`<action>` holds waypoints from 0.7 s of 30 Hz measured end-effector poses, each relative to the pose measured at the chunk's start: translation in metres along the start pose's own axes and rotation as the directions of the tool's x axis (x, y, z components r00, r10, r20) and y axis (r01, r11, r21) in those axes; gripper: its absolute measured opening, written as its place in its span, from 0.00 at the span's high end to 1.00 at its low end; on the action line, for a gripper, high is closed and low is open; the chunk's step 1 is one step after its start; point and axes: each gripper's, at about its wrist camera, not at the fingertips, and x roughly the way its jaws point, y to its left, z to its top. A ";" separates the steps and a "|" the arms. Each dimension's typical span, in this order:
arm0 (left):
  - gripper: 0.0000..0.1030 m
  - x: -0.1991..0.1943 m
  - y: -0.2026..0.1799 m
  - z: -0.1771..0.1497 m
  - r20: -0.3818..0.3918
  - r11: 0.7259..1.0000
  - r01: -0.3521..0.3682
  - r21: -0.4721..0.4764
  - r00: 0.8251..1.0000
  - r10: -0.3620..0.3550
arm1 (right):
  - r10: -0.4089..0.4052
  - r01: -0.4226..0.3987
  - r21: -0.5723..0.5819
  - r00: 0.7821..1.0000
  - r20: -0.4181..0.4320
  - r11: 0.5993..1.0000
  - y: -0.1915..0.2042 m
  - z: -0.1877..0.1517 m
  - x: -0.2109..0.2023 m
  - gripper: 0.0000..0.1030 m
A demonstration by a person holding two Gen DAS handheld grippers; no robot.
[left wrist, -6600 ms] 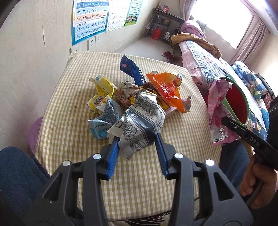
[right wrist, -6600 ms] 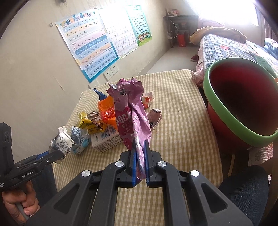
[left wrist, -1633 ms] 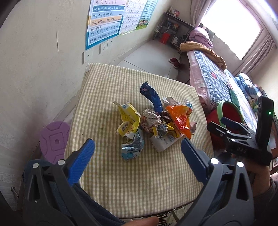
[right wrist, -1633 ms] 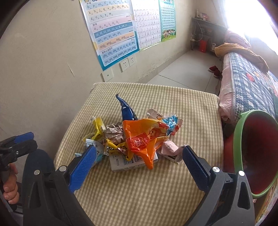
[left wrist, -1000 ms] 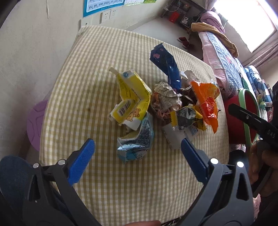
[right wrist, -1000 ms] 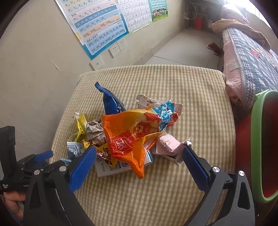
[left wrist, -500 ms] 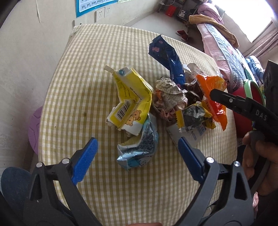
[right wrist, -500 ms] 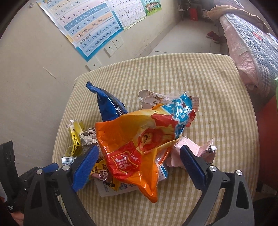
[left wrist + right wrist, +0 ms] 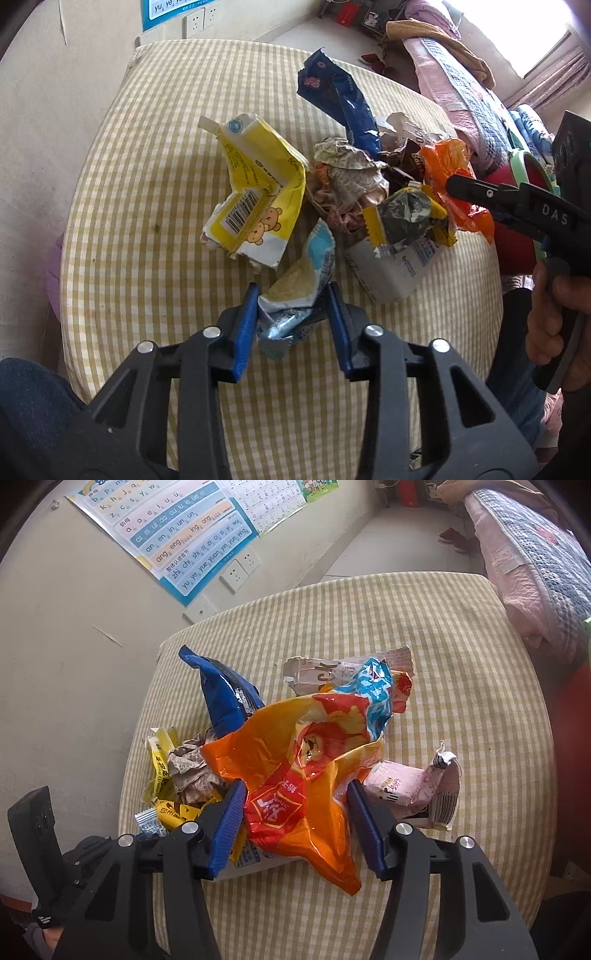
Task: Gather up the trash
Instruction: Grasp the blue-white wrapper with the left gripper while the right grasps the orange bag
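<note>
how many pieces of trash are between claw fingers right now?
2. Silver-blue wrapper between the closing jaws of the left claw; orange bag between the closing jaws of the right claw. No others visible.

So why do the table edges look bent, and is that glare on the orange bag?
Left wrist view: the fisheye lens bows the checked tablecloth and darkens the corners; the window is blown out white. Right wrist view: same bending, and daylight puts shiny highlights on the crinkled orange bag; everything stays fairly sharp.
</note>
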 end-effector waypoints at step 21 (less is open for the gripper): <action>0.68 -0.065 -0.021 -0.001 0.121 0.998 0.011 0.057 0.993 -0.018 | 0.024 -0.010 -0.115 0.992 0.124 0.993 0.018 -0.033 -0.092 0.47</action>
